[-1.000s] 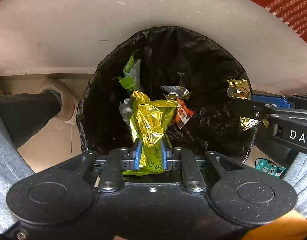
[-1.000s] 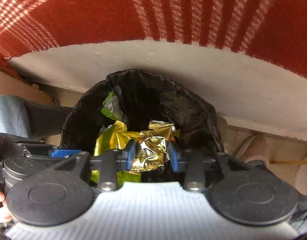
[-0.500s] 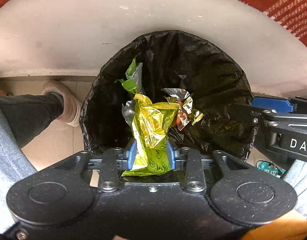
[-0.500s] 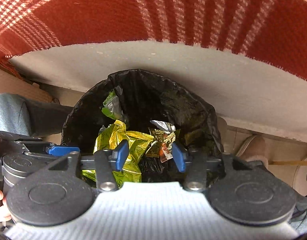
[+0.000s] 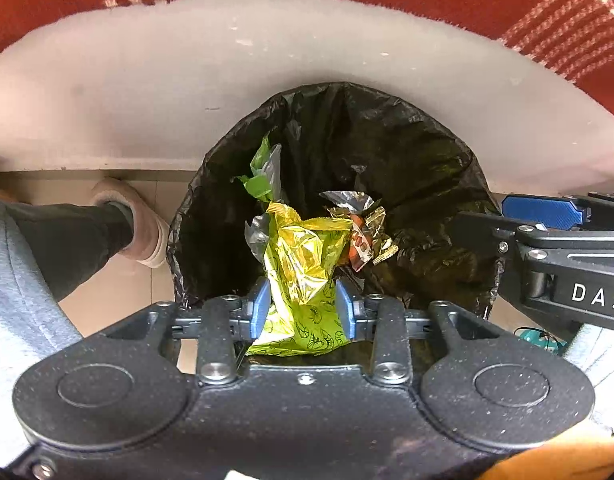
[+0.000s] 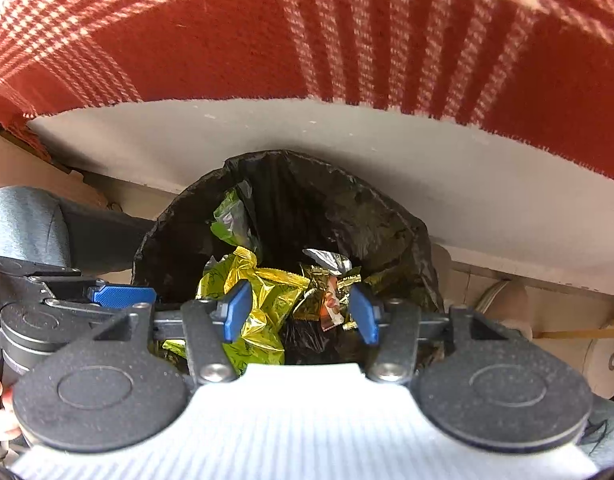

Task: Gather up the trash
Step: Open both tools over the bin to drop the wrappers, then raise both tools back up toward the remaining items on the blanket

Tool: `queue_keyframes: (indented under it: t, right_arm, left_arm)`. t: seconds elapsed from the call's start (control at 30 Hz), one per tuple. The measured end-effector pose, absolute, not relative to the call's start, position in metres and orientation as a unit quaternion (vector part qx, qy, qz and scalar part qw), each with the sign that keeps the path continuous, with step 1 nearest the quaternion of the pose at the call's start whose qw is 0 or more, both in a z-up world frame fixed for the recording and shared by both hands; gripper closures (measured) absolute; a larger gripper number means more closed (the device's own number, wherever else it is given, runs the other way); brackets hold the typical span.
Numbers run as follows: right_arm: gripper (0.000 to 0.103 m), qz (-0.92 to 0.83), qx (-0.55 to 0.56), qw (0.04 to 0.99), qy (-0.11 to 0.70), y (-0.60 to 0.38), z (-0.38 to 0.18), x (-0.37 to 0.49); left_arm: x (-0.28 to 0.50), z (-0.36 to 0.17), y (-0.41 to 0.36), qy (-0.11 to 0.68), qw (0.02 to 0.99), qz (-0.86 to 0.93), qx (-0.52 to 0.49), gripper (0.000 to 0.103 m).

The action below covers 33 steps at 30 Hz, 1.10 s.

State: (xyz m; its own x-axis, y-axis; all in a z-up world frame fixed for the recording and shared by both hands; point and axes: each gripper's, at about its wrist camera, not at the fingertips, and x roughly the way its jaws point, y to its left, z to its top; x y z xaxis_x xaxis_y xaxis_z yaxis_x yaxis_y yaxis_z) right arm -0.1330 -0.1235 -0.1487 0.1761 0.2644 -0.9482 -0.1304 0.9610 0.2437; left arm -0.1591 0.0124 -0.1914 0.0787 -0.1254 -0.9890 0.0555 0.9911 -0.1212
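Blue pads on the left gripper are flanking a yellow-green foil bag w/ jaws narrow; they have just been opening, and the bag is hanging between them, its lower end near the camera, its crinkled top reaching down into the bin. Whether the pads are still pinching it or just brushing its sides is hard to tell from the left wrist view; it looks loosened, about to drop. Right gripper is standing wide w/ nothing in it, jaws just been opening too, hovering over the same opening.

Below both, the bin w/ black liner is already holding a gold and orange candy wrapper w/ silver foil, plus a green wrapper leaning on the far-left wall.

Handling, as a guess: the foil bag is looking v. light, thin, crinkly and slick, prob. empty, so it's likely floating down slowly or clinging to a pad. Best hold would be a flat pinch across the creased middle or the sealed edge, not the puffed body. Nothing fragile.

Hard to make out: the bin bottom is lost in shadow, so how full it is can't be told. The bag's near end is being cut off by the gripper body. Behind the bin, a white edge under a red plaid cloth; a person's leg and slipper are standing beside the bin on the floor.
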Motion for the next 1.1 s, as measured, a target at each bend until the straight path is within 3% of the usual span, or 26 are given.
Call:
queue_keyframes:
  t: [0.4, 0.67, 1.1]
  right_arm:
    - [0.032, 0.151, 0.052, 0.786, 0.598, -0.135, -0.111, -0.139]
    - [0.028, 0.189, 0.038, 0.815, 0.546, -0.138, -0.052, -0.156]
    - [0.018, 0.247, 0.024, 0.865, 0.435, -0.141, 0.051, -0.172]
  left_arm:
    - [-0.174, -0.139, 0.005, 0.606, 0.791, -0.089, 0.007, 0.064]
    - [-0.197, -0.071, 0.002, 0.508, 0.850, -0.131, 0.048, 0.048]
    - [-0.220, 0.020, 0.023, 0.459, 0.862, -0.216, -0.006, 0.042]
